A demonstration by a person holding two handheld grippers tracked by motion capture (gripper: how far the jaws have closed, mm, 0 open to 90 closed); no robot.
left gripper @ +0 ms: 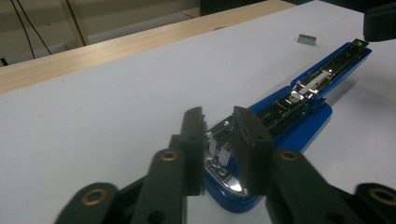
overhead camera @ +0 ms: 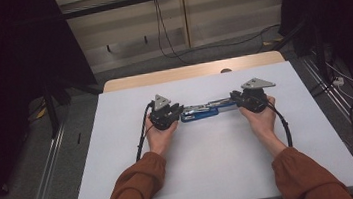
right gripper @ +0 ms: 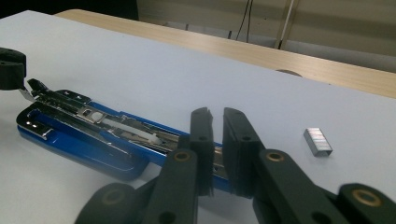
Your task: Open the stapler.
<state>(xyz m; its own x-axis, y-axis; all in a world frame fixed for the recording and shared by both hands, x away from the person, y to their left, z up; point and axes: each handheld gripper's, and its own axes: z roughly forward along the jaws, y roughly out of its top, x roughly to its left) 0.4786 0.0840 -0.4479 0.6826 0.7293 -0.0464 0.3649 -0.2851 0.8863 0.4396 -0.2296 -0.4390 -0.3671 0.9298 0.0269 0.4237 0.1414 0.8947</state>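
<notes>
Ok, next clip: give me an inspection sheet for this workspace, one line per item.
Surface: white sheet over a wooden table.
Job's things: blue stapler lying opened out flat, metal magazine exposed; block of staples loose beside it.
Clutter: nothing seen.
Grippers: left gripper at one end of the stapler, jaws slightly apart; right gripper at the other end, jaws nearly together; grip cannot be told.
Cables: one black cable trails from each gripper; more on the floor.
Surroundings: dim room, pale wall panels, dark drapes at the sides.
</notes>
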